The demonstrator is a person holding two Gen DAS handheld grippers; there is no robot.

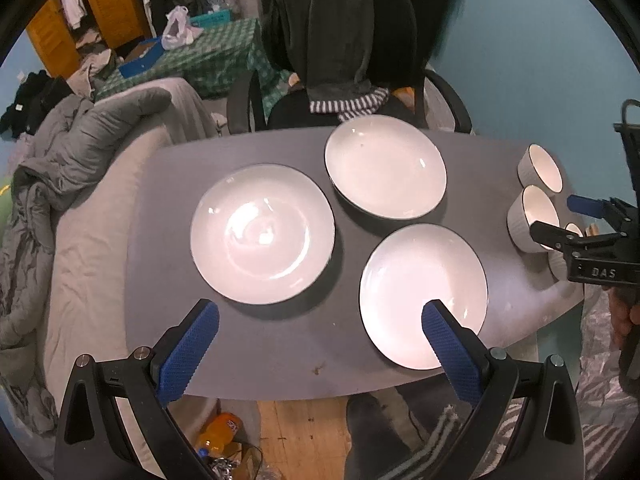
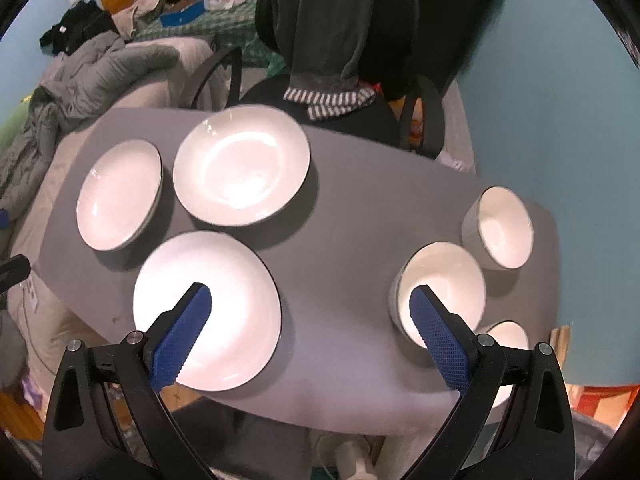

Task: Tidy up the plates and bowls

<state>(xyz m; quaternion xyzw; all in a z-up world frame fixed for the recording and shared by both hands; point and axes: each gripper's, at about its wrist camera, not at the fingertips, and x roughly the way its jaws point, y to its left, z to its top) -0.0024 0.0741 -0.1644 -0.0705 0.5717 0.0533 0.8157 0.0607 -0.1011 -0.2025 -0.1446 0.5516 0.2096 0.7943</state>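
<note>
L to R. Grey tabletop (image 1: 280, 360) carries three white plates and three white bowls, all separate, none stacked. Left plate (image 1: 262, 234), flat w/ broad rim, lies toward tabletop's left edge. Far plate (image 1: 386, 166), deeper, sits just beside it near the far edge, in front of a chair (image 1: 340, 40) draped w/ dark clothing. Near plate (image 1: 423, 296) lies at the front edge, close to both others but apart. Left tool (image 1: 320, 320): blue-padded fingers wide apart, empty, hovering over the front edge; right finger overlaps near plate in left wrist view, contact not clear. Bowls line the right edge: far bowl (image 2: 498, 227), middle bowl (image 2: 440, 284), near bowl (image 2: 506, 332), partly hidden behind tool. Right tool (image 2: 310, 300): fingers spread, empty, above gap btw near plate and middle bowl.
</note>
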